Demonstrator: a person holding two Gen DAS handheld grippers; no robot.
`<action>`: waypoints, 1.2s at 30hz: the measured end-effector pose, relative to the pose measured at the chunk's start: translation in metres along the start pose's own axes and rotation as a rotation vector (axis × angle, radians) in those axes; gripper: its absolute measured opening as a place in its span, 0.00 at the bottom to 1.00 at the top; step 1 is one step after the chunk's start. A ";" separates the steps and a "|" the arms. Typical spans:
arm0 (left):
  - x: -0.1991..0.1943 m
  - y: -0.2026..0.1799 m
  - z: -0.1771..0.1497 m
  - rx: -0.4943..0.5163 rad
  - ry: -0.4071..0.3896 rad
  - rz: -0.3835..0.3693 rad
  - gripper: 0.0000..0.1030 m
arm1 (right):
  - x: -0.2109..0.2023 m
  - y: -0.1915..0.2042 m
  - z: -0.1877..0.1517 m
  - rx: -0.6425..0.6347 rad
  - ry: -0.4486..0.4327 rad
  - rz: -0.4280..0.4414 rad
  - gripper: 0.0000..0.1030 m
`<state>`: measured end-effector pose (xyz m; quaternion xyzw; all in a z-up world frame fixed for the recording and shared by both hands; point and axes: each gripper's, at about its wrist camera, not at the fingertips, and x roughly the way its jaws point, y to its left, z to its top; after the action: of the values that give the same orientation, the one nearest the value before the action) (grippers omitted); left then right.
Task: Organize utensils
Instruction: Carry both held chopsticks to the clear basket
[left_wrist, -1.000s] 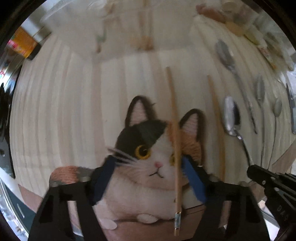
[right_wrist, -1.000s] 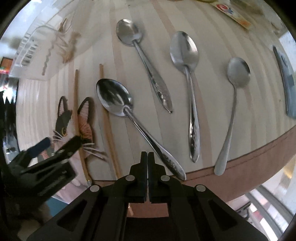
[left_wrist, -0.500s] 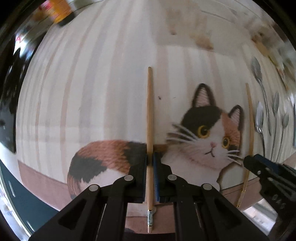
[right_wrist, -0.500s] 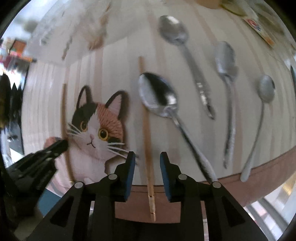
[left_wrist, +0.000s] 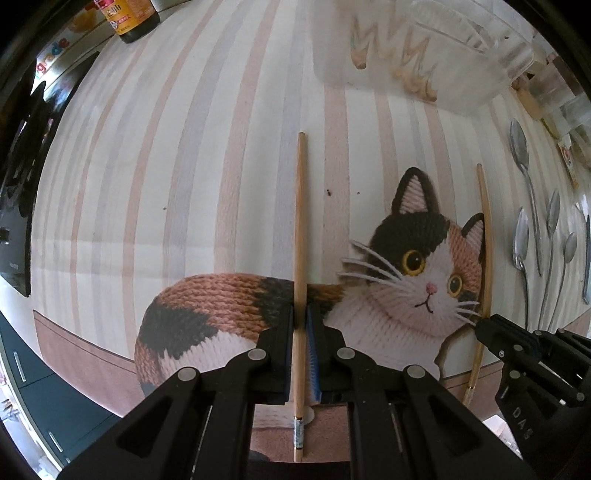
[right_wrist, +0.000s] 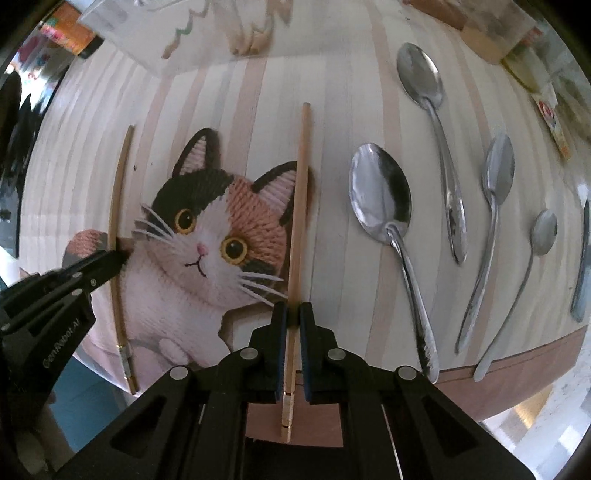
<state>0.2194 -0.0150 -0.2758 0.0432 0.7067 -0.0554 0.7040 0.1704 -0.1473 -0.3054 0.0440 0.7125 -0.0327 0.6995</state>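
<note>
Two wooden chopsticks lie on a striped mat with a knitted cat picture (left_wrist: 424, 266). My left gripper (left_wrist: 300, 317) is shut on the left chopstick (left_wrist: 301, 221); it also shows in the right wrist view (right_wrist: 116, 206). My right gripper (right_wrist: 291, 314) has its jaws close around the right chopstick (right_wrist: 301, 192), which also shows in the left wrist view (left_wrist: 487, 240). Several metal spoons (right_wrist: 384, 206) lie in a row to the right of the chopsticks.
A clear plastic container (left_wrist: 413, 40) stands at the back of the mat. A dark bottle (left_wrist: 129, 18) stands at the far left. Packets (right_wrist: 550, 122) lie at the far right. The mat's front edge (right_wrist: 517, 376) is just below the spoon handles.
My left gripper has shut on the left chopstick and carried it left, off the cat's face. My right gripper moved left from the spoons, opened, then closed around the right chopstick.
</note>
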 end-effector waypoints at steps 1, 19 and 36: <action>0.002 0.000 0.006 0.002 0.002 0.002 0.06 | 0.002 0.009 0.002 -0.011 -0.003 -0.013 0.06; 0.004 -0.004 0.017 0.010 0.011 0.005 0.05 | 0.004 0.022 0.013 -0.033 -0.013 -0.059 0.07; -0.059 0.010 -0.001 0.004 -0.141 0.043 0.04 | -0.030 0.009 -0.006 0.018 -0.110 0.048 0.07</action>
<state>0.2202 -0.0044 -0.2165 0.0556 0.6541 -0.0447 0.7530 0.1663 -0.1383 -0.2756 0.0654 0.6715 -0.0245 0.7377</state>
